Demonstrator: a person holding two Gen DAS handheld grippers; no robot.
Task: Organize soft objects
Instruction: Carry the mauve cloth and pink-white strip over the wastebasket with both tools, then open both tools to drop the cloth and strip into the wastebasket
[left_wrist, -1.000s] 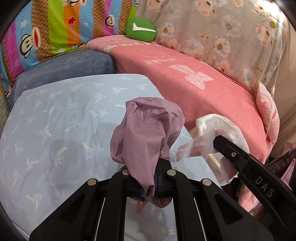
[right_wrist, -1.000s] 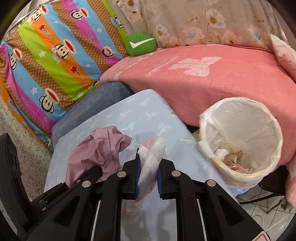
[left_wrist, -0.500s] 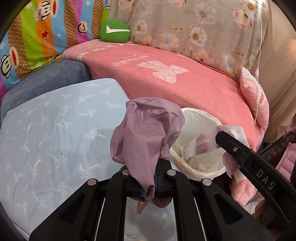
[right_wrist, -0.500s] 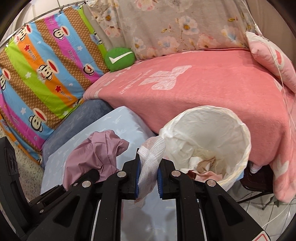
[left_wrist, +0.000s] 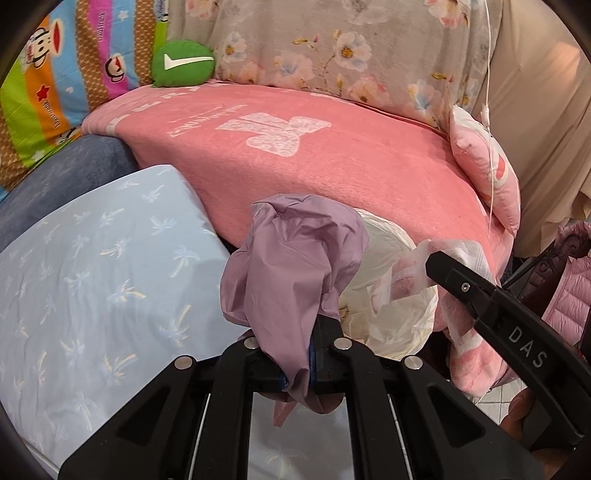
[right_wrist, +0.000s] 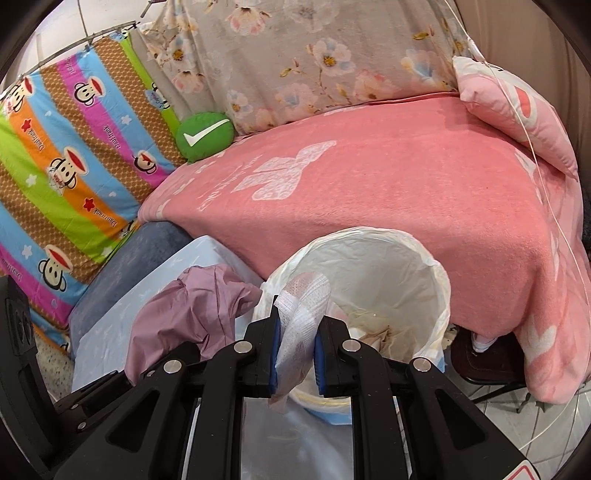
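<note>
My left gripper (left_wrist: 295, 363) is shut on a crumpled mauve cloth (left_wrist: 291, 266), which bunches up above its fingers. In the right wrist view that mauve cloth (right_wrist: 192, 314) shows at the lower left. My right gripper (right_wrist: 295, 354) is shut on a white mesh cloth (right_wrist: 301, 317) and hangs over the near rim of a white-lined bin (right_wrist: 424, 273). Crumpled paper and scraps lie at the bin's bottom. In the left wrist view the bin (left_wrist: 391, 314) sits partly hidden behind the mauve cloth, with the right gripper's black finger (left_wrist: 480, 295) crossing above it.
A pale blue palm-print cushion (left_wrist: 92, 280) lies at the left. Behind the bin spreads a pink blanket (right_wrist: 406, 192) with a pink pillow (right_wrist: 517, 118) at its right end. A green check-mark cushion (right_wrist: 205, 136) and a striped monkey-print cover (right_wrist: 66, 177) stand at the back.
Both grippers have swung to the right with their cloths, away from the blue cushion. The bin has come from the right side to directly under the right gripper.
</note>
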